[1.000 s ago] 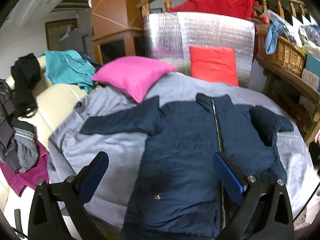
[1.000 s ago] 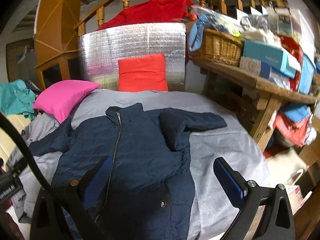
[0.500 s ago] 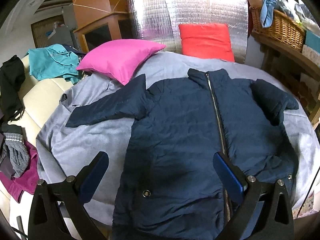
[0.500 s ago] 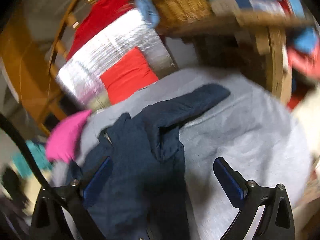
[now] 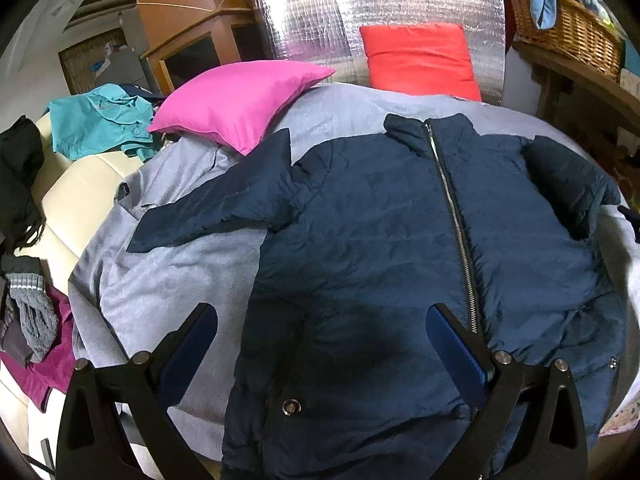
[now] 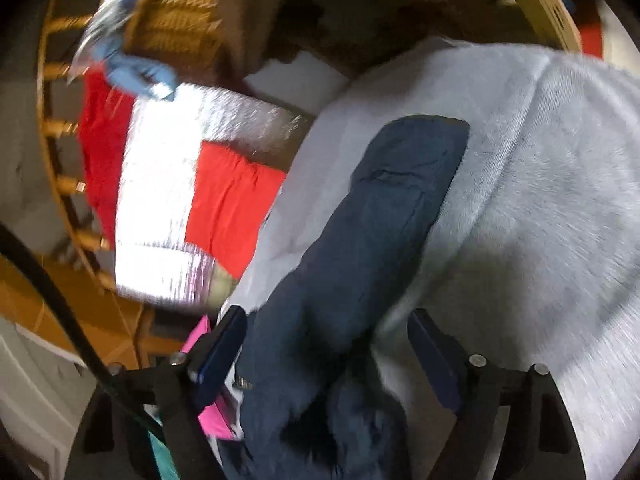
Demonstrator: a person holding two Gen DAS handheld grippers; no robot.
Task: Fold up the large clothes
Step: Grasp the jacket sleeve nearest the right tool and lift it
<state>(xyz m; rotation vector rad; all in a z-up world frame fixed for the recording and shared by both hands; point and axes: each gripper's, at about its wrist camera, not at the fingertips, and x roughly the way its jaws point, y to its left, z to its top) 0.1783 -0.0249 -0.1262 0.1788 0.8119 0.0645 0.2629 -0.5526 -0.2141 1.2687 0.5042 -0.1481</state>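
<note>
A navy zip jacket (image 5: 400, 256) lies front up on a grey sheet (image 5: 172, 280) over the bed. Its left sleeve (image 5: 224, 208) stretches out to the left; its right sleeve (image 5: 568, 184) is folded back on the body. My left gripper (image 5: 320, 344) is open and hovers over the jacket's lower front. In the blurred, tilted right wrist view, my right gripper (image 6: 324, 344) is open, low over the right sleeve (image 6: 380, 232), which lies between the jaws.
A pink pillow (image 5: 240, 100) and a red pillow (image 5: 420, 56) lie at the head of the bed before a silver foil mat (image 5: 340, 12). Loose clothes (image 5: 100, 124) cover a cream sofa at left. A wicker basket (image 5: 568, 36) sits on a wooden shelf at right.
My left gripper has moved forward and lower over the jacket. My right gripper has swung right, rolled, and dropped close to the right sleeve.
</note>
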